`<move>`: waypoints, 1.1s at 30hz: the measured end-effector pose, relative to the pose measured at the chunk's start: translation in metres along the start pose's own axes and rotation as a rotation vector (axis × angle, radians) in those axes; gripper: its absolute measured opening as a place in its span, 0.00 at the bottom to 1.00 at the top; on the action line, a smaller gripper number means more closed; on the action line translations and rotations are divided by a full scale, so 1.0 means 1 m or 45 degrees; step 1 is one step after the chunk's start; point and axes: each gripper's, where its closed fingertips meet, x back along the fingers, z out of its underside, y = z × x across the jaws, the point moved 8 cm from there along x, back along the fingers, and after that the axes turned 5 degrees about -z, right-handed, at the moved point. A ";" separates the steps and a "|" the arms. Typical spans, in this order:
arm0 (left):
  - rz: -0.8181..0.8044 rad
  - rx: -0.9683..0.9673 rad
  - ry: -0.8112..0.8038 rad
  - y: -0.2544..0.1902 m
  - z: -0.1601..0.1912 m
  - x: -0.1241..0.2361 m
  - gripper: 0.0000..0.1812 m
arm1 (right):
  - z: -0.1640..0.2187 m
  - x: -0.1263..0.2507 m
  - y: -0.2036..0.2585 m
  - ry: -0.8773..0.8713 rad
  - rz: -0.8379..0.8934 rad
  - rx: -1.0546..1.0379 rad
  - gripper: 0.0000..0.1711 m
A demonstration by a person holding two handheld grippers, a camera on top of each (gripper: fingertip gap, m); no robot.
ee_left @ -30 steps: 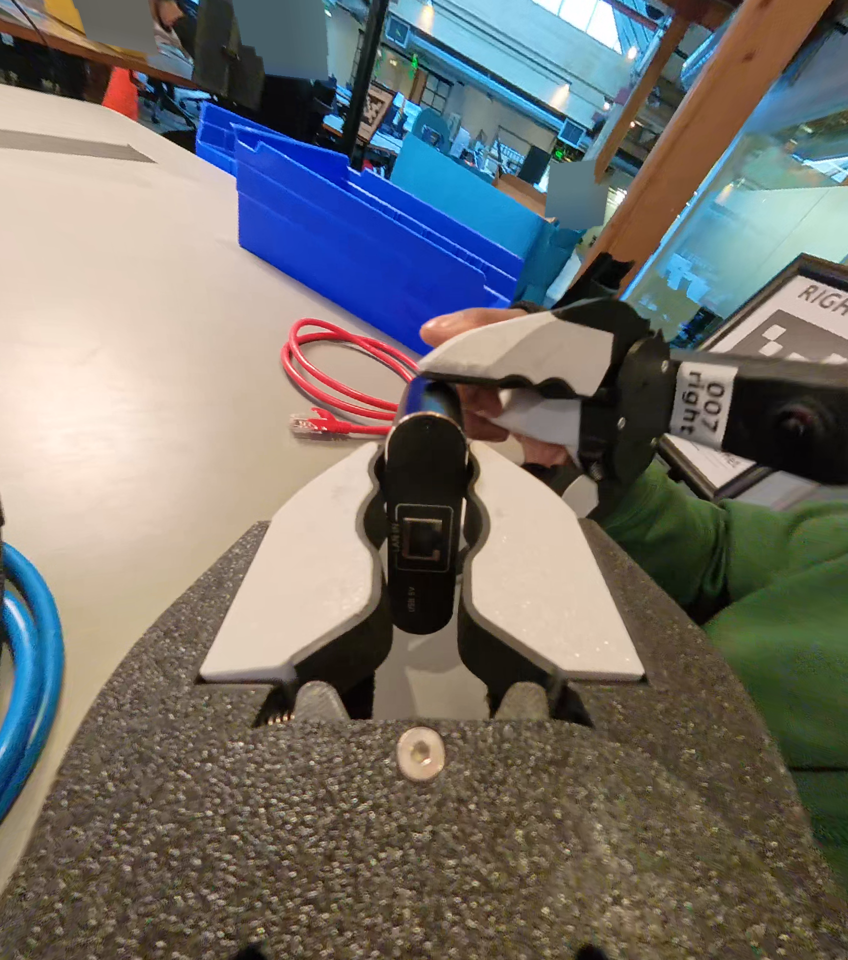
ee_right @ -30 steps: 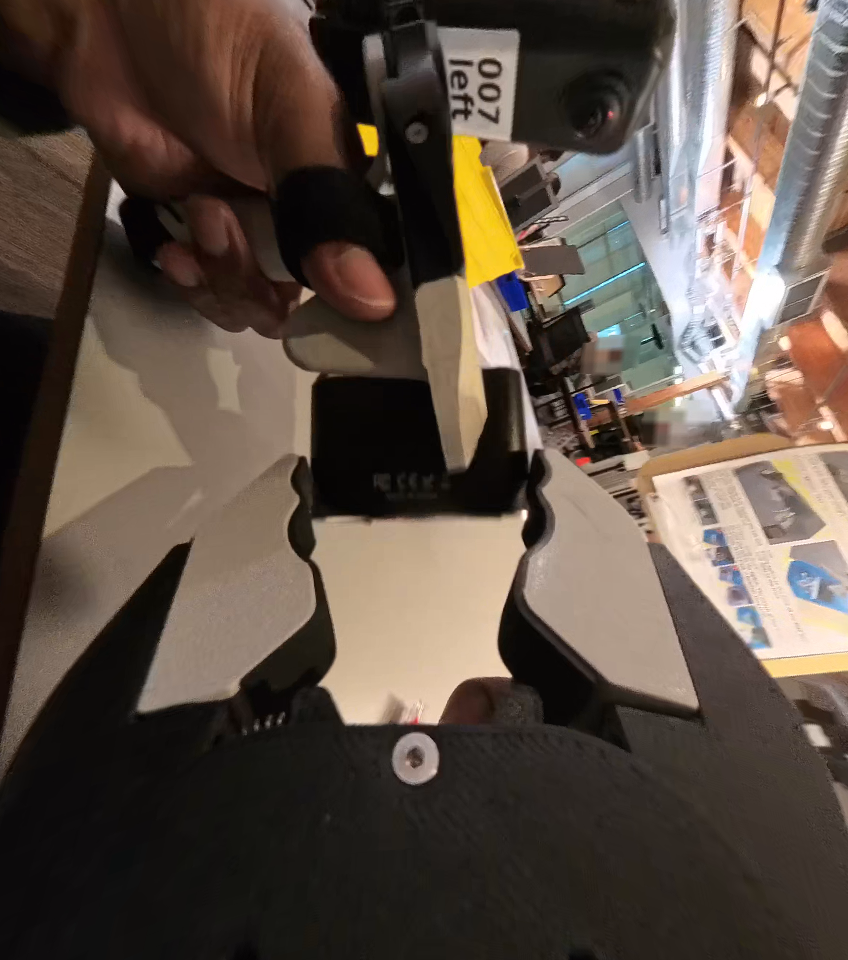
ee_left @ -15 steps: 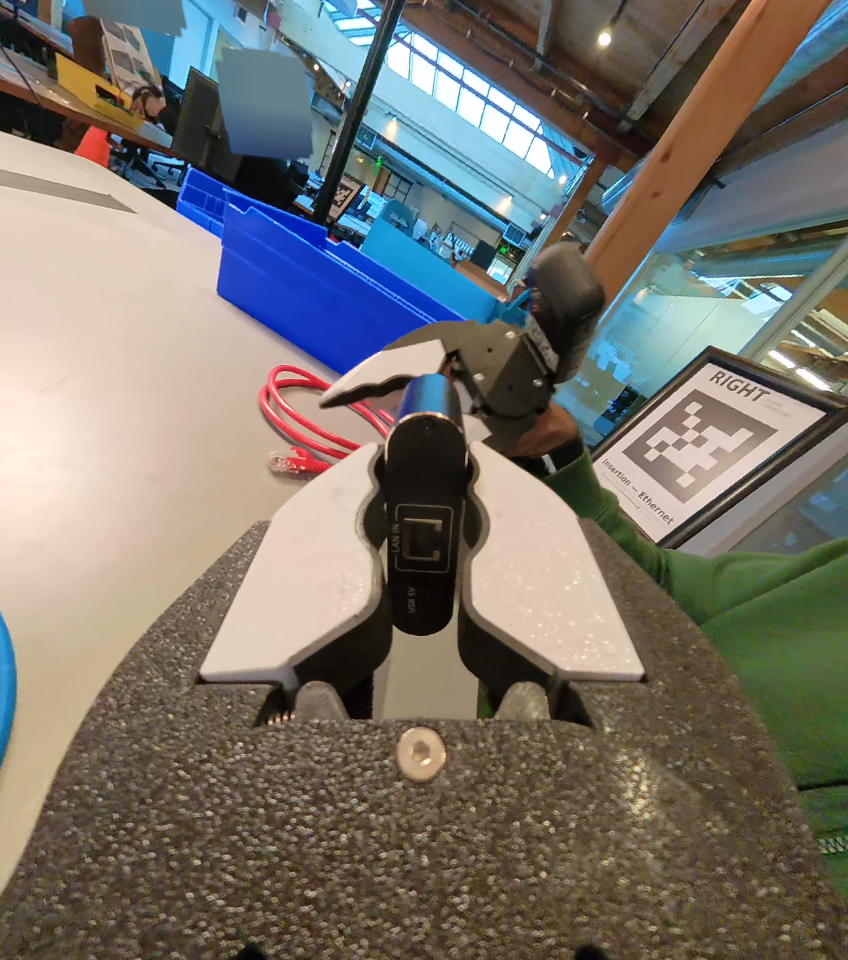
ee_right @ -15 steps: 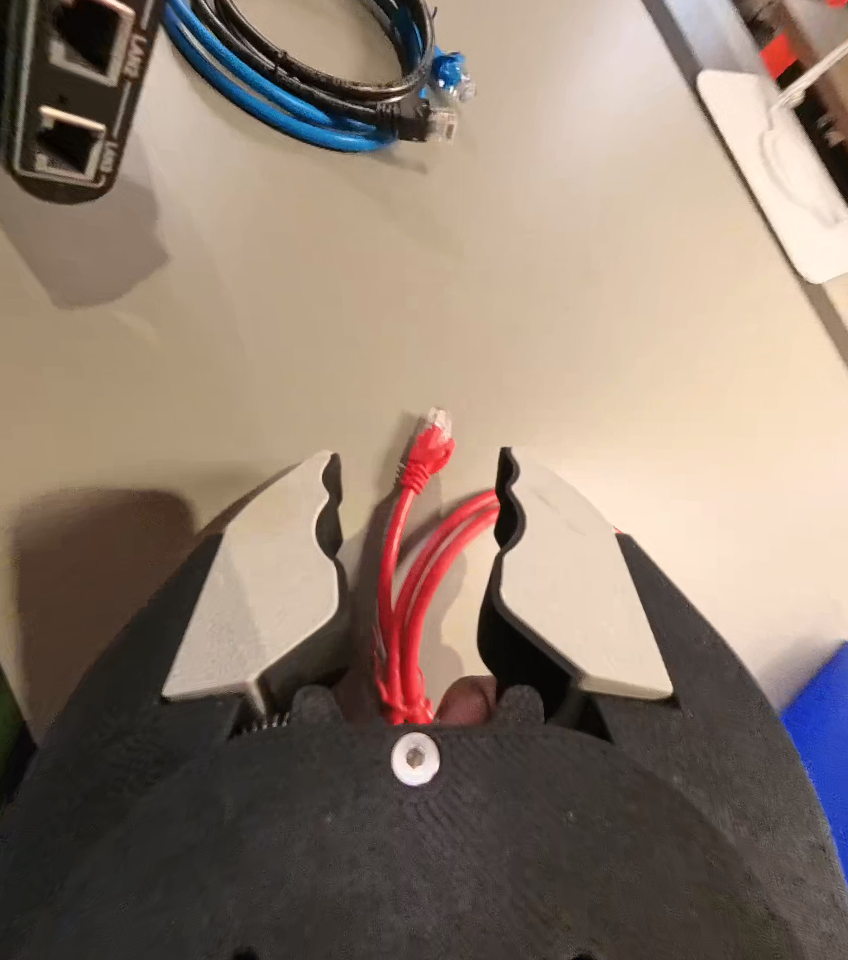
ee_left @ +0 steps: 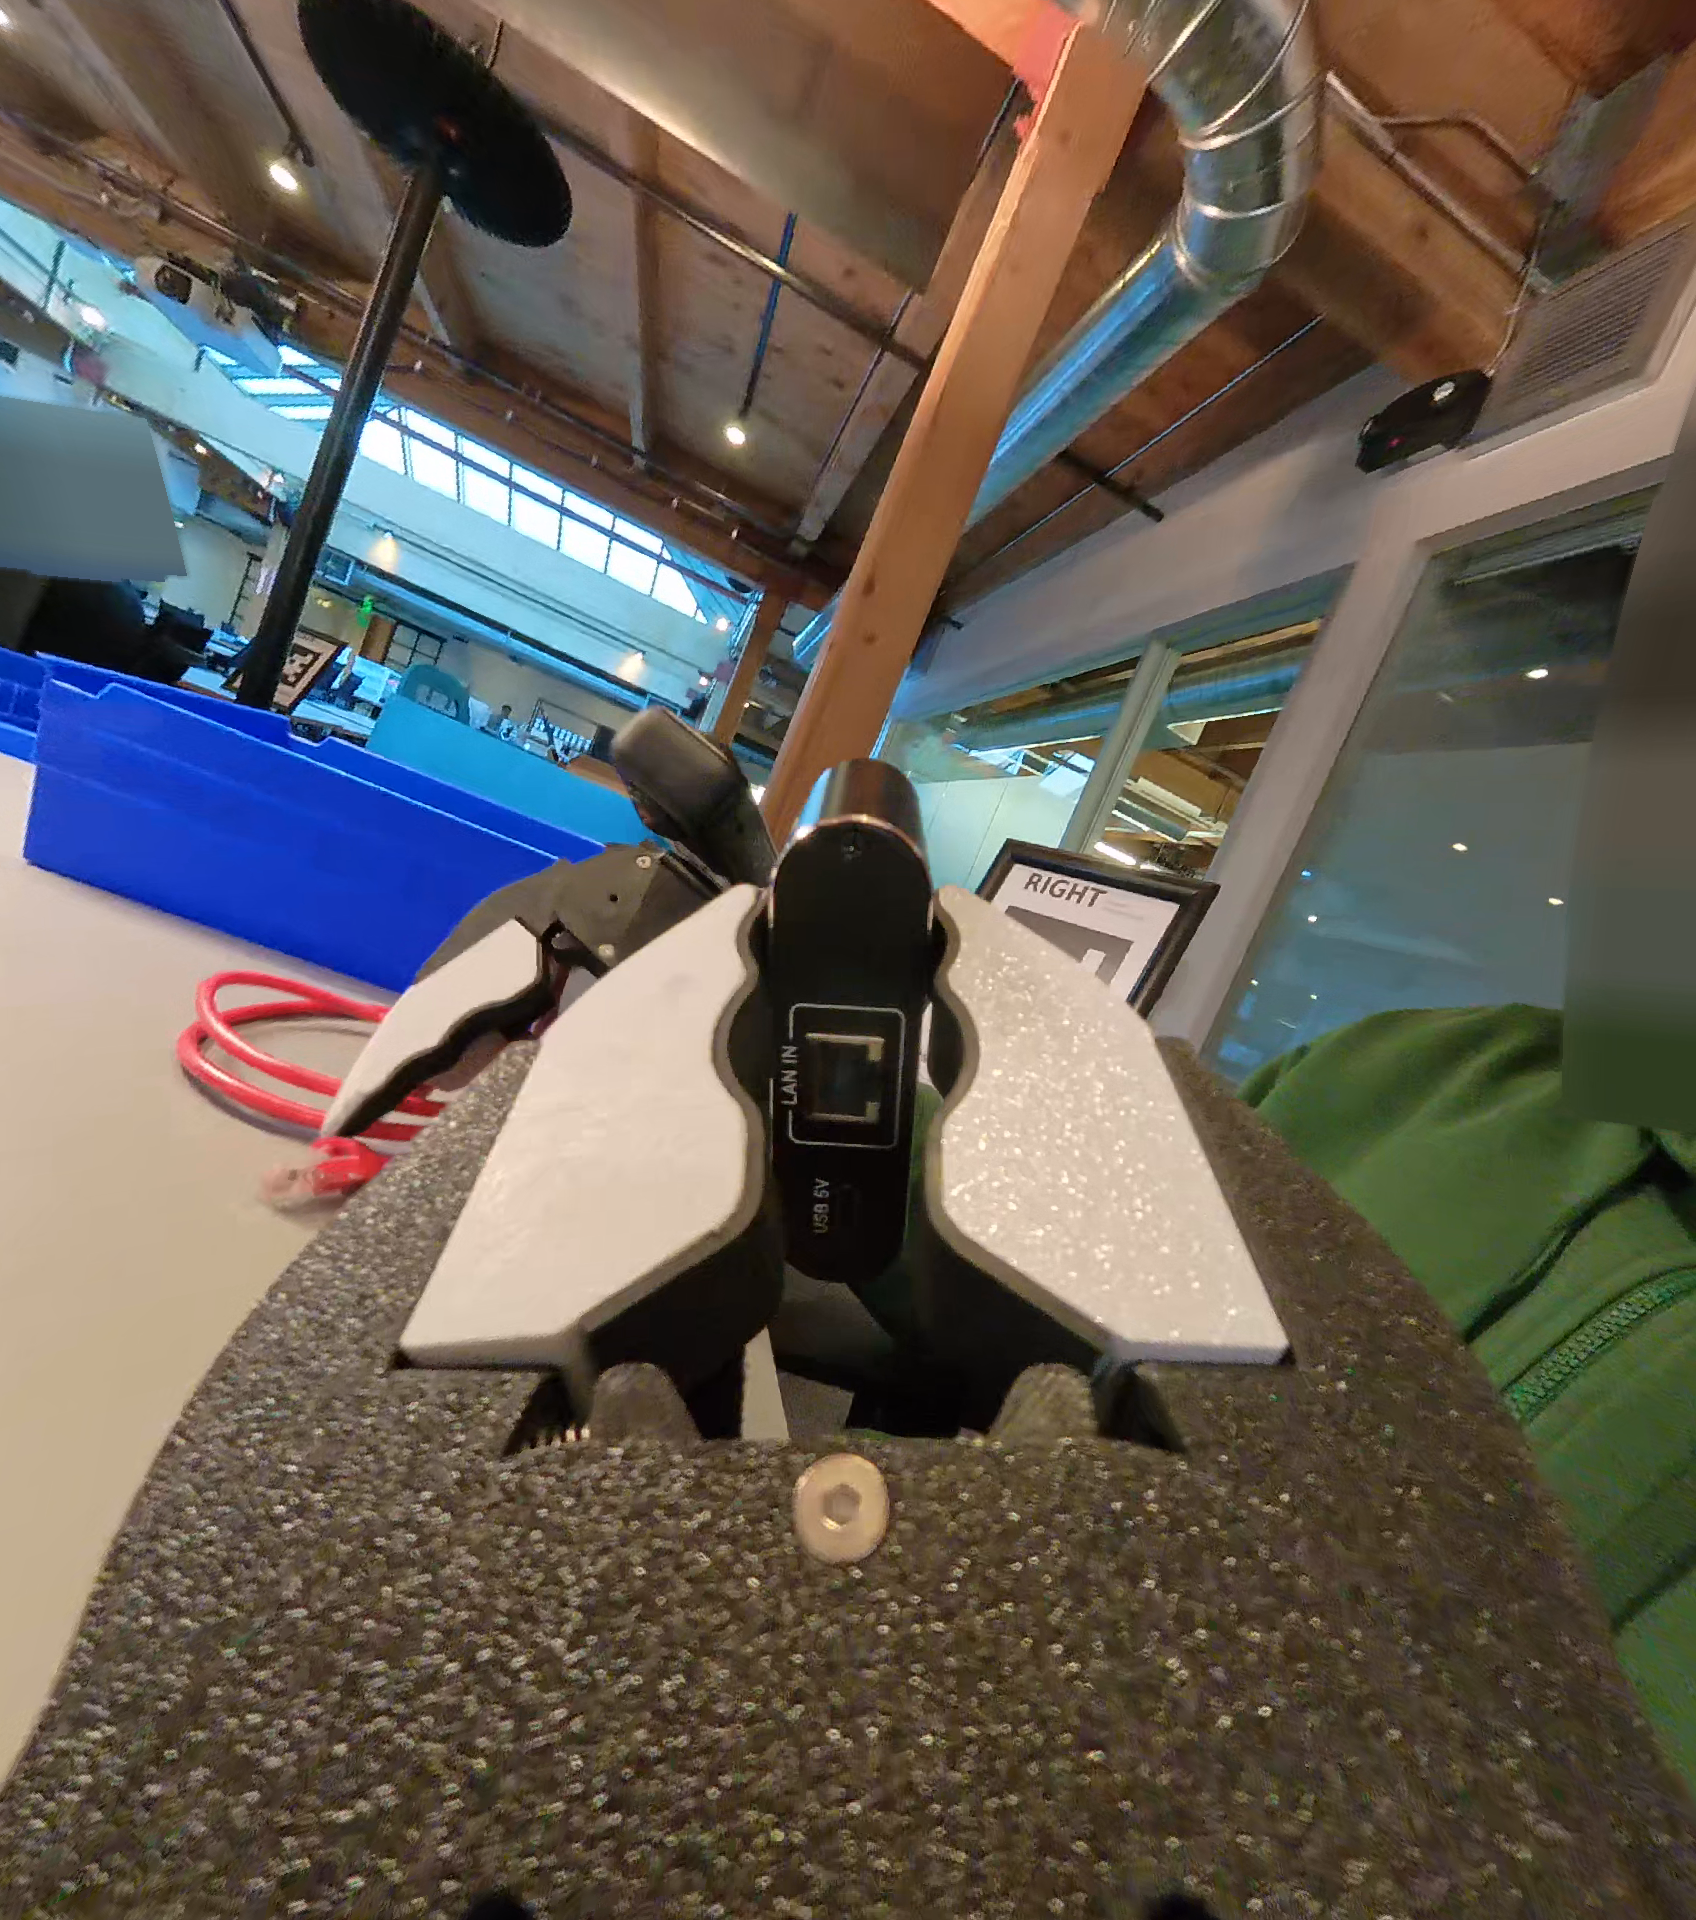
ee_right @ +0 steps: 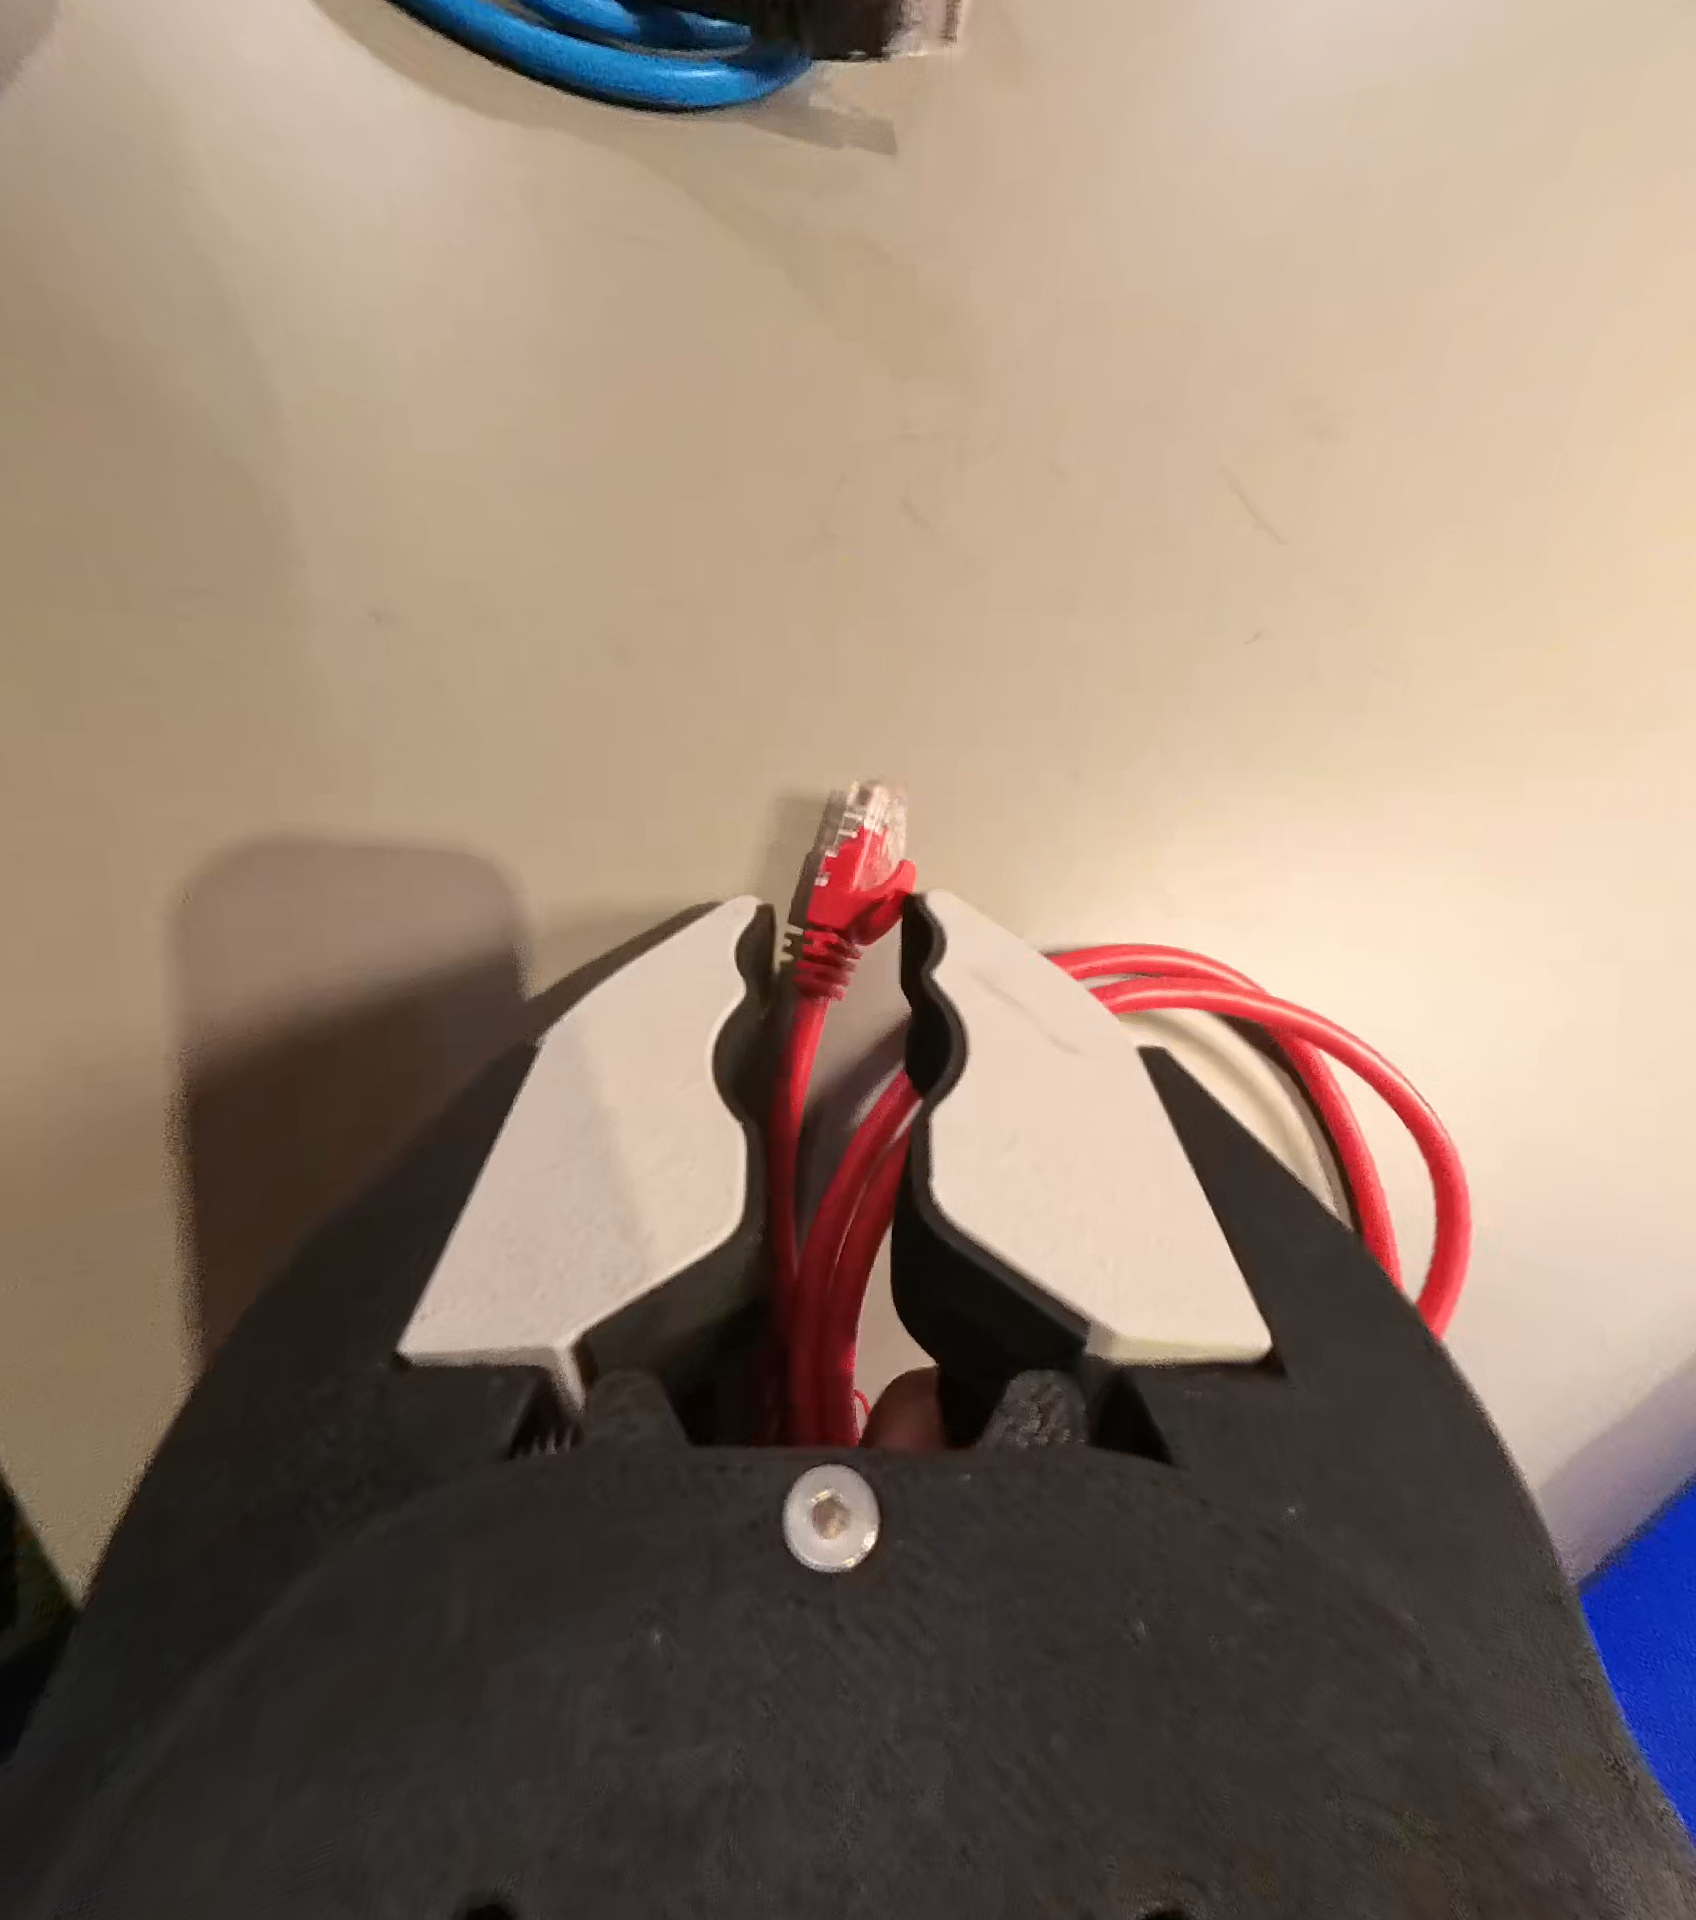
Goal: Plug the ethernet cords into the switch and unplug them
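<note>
My left gripper (ee_left: pixel 849 914) is shut on the small black switch (ee_left: pixel 849 1091) and holds it up off the table, one port facing the camera. The red ethernet cord (ee_right: pixel 1343 1060) lies coiled on the beige table (ee_right: pixel 927 468). My right gripper (ee_right: pixel 842 914) is down over it, fingers closed on the boot of the red plug (ee_right: pixel 859 842), whose clear tip sticks out past the fingertips. In the left wrist view the right gripper (ee_left: pixel 470 1029) sits low over the red cord (ee_left: pixel 241 1049), left of the switch.
A blue cable coil (ee_right: pixel 636 62) with a black plug lies at the far edge of the right wrist view. Blue bins (ee_left: pixel 252 831) stand behind the red cord. A framed sign (ee_left: pixel 1104 935) and a green sleeve (ee_left: pixel 1550 1299) are on the right. My right fingertips sit around 20 cm from my left ones.
My right gripper left the switch, swung down over the red cord and closed its fingers around the plug. My left gripper tilted upward, still holding the switch.
</note>
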 end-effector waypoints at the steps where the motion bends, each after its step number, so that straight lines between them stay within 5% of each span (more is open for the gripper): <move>1: 0.007 0.003 -0.010 0.000 0.000 0.001 0.15 | 0.001 0.001 0.003 0.000 -0.024 0.024 0.12; 5: 0.063 0.013 -0.039 -0.001 -0.001 0.002 0.15 | 0.002 0.008 0.020 -0.018 -0.179 0.117 0.12; 10: 0.050 0.020 -0.033 0.000 -0.001 0.001 0.15 | 0.005 0.014 0.019 0.001 -0.149 0.132 0.23; 20: -0.257 0.032 0.159 0.007 0.010 -0.014 0.14 | -0.006 0.002 0.024 -0.006 -0.133 0.113 0.10; 27: -0.348 0.163 0.125 0.014 0.010 -0.010 0.14 | -0.017 -0.005 0.032 -0.033 0.238 0.533 0.10; 33: -0.354 0.220 0.034 0.019 0.004 0.000 0.14 | -0.042 0.001 0.044 -0.296 0.668 0.791 0.07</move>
